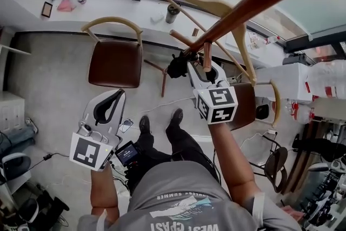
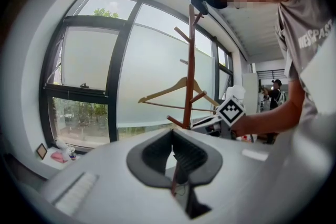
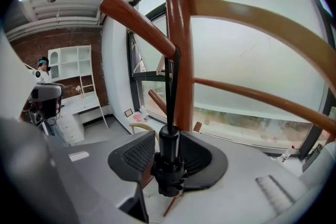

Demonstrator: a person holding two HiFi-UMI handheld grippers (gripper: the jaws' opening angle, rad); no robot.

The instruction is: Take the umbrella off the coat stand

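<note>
A brown wooden coat stand (image 1: 243, 8) slants across the head view and rises as a pole (image 3: 178, 60) in the right gripper view. A black folded umbrella (image 1: 177, 66) hangs against it, its strap (image 3: 169, 86) looped over a peg (image 3: 139, 21). My right gripper (image 1: 201, 68) is at the stand with its jaws apart. The umbrella's black handle end (image 3: 168, 165) stands between the pads without a clear squeeze. My left gripper (image 1: 118, 96) is held lower at the left, away from the stand, jaws a little apart and empty.
A light wooden hanger (image 1: 216, 8) hangs on the stand above the right gripper. A brown-seated chair (image 1: 114, 59) stands below the window ledge (image 1: 108, 13), which carries a cup (image 1: 172, 12). More chairs and clutter sit at the right (image 1: 281, 165).
</note>
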